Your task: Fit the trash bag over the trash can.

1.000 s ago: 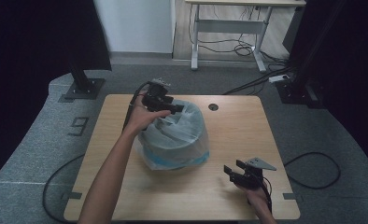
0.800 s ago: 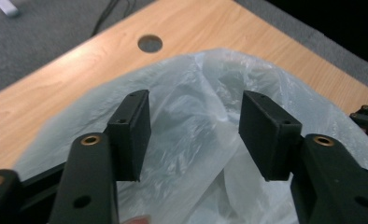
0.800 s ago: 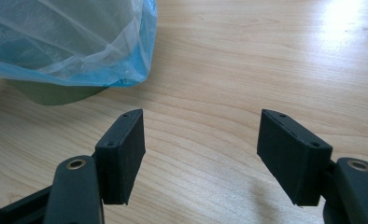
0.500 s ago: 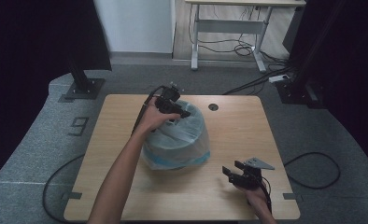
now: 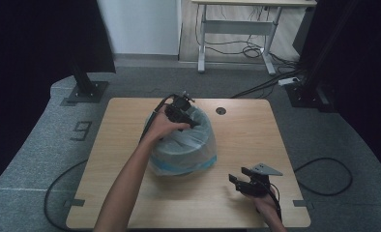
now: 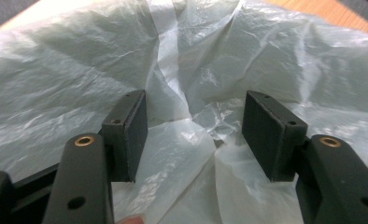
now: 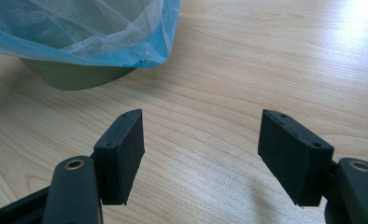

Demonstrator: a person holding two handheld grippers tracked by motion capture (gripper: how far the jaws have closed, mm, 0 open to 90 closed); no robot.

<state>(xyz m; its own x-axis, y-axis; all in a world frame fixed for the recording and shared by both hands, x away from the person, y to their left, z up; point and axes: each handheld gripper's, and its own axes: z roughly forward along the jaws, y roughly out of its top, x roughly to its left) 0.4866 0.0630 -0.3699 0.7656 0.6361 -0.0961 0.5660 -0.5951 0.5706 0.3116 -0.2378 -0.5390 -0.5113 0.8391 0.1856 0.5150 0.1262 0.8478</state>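
A dark green bin (image 7: pixel 74 77) lined with a translucent, blue-tinted plastic bag (image 5: pixel 183 145) stands in the middle of the wooden table (image 5: pixel 246 130). My left gripper (image 5: pixel 191 122) is at the bin's far rim, pointing down into the bag's mouth. In the left gripper view its jaws (image 6: pixel 194 135) stand apart over crumpled bag film (image 6: pixel 79 70). They have just been opening, and a fold rises between the pads without being pressed. My right gripper (image 5: pixel 238 175) rests low near the table's front right, open, with bare wood between its jaws (image 7: pixel 201 149). The bag's hem (image 7: pixel 102 28) hangs ahead of it.
A round cable hole (image 5: pixel 221 110) sits in the tabletop behind the bin. The left gripper's cable (image 5: pixel 150 125) trails over the table's left side. A white desk frame (image 5: pixel 237 29) and black stands (image 5: pixel 87 87) are on the floor beyond the table.
My left hand has moved right along the bin's far rim and sunk toward the bag's mouth. The right gripper has stayed put.
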